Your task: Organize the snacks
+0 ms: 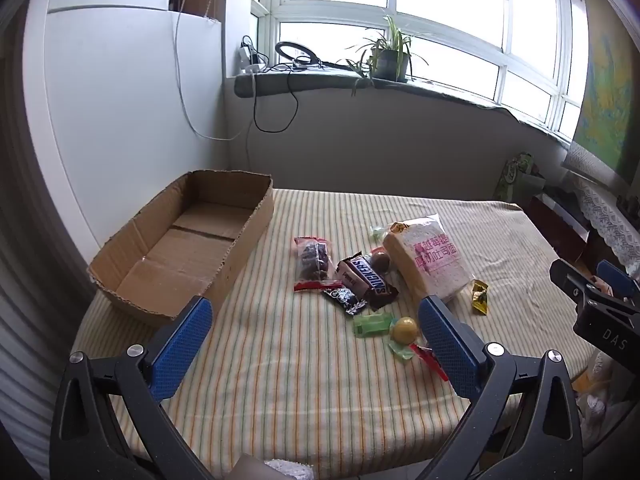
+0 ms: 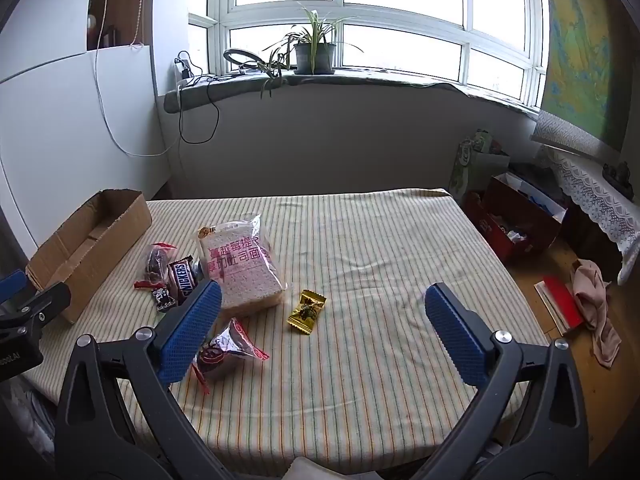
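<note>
Left claw (image 1: 314, 322) spread wide, nothing between its blue pads, tilted down over the near part of the striped bench (image 1: 280, 380). Right claw (image 2: 322, 310) likewise spread wide and empty, angled down over bare cloth right of the snacks.

Snacks heaped near the middle of the bench, all outside the cardboard box (image 1: 180, 248), which sits open and empty at the far left corner. In the left wrist view, from left to right:
- clear packet of dark dried fruit (image 1: 314, 262) with red ends, closest to the box yet apart from it;
- Snickers bar (image 1: 366, 280) just right of that packet, touching it, with a small black-and-white candy (image 1: 346, 298) at its near end;
- brown ball (image 1: 380, 261) wedged between the Snickers bar and the bread;
- bagged sliced bread (image 1: 430, 260) with pink print, largest item, lying flat;
- small green wrapper (image 1: 377, 231) at the bread's far left corner;
- gold candy (image 1: 480, 298) just right of the bread's near corner, apart from it.

Nearer the left claw: green candy (image 1: 372, 325), yellow ball (image 1: 404, 329) beside it, and a red-edged wrapper partly hidden behind the right pad.

In the right wrist view, a clear red-trimmed packet (image 2: 228, 350) with dark contents lying just beside the left pad, partly covered by it.

Potted plant (image 2: 314, 54) on the far windowsill.
</note>
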Tool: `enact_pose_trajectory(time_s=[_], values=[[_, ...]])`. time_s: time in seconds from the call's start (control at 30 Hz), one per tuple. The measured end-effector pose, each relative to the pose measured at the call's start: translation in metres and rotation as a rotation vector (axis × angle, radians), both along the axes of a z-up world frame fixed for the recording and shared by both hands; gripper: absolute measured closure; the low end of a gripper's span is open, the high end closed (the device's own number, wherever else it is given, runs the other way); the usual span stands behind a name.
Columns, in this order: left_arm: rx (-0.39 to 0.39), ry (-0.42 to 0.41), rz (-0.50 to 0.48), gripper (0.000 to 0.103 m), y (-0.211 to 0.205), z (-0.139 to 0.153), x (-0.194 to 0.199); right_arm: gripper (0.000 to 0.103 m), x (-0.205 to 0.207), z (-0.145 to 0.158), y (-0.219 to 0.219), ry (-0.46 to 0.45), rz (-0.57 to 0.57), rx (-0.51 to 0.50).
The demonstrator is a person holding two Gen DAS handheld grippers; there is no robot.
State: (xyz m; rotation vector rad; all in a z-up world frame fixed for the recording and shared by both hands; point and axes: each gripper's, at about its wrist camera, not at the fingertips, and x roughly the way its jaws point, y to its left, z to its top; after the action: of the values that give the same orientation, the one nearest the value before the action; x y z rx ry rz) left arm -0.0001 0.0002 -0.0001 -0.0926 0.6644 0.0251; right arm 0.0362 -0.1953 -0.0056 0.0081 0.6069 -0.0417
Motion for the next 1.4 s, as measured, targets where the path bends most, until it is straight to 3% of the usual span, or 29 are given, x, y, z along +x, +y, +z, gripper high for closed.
enact_pose_trajectory(time_s=[1.4], values=[[0.013, 0.012, -0.012, 0.001, -0.0018, 0.0011, 0.0053, 0.0, 0.005, -0.0016, -0.0014, 0.031, -0.002, 0.01]])
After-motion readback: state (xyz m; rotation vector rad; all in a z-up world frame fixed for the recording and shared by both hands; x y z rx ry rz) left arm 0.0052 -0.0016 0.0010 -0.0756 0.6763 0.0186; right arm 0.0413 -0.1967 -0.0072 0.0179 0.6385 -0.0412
